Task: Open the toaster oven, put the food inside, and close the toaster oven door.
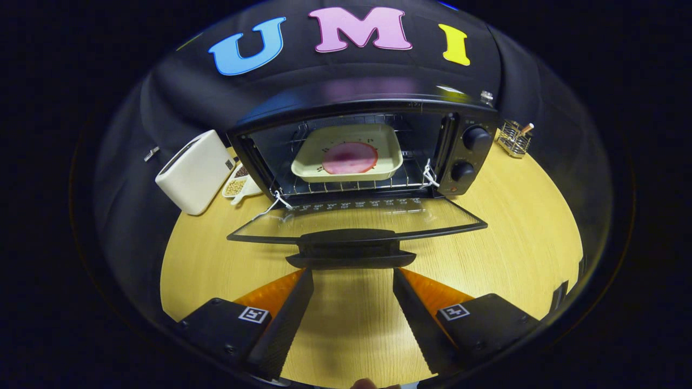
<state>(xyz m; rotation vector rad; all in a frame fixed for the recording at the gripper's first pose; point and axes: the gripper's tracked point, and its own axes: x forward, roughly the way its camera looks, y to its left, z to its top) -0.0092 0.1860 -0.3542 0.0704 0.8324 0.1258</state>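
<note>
With the food (350, 158) already lying on its tray (308, 162) on the wire rack (346, 186) inside the toaster oven (373, 105), two of three steps look done; only closing remains. Door (357, 216) hangs fully down, glass flat and level over the table (519, 227), its handle (350, 249) facing the gripper (352, 273). Fingers are spread wide and hold nothing, tips just short of the handle, one to either side of its middle, apparently not touching it.

Next move, as a judgement: get under or onto the handle and swing the door up until it shuts against the oven front; a lift along an arc, not a straight push, or the oven may slide back.

Pose: gripper sits low over the table, aimed level and square at the oven mouth, centred on the handle.

Left of the oven stands a white toaster (195, 170), a small dish (238, 185) beside it; a wire holder (513, 139) sits to the right.
</note>
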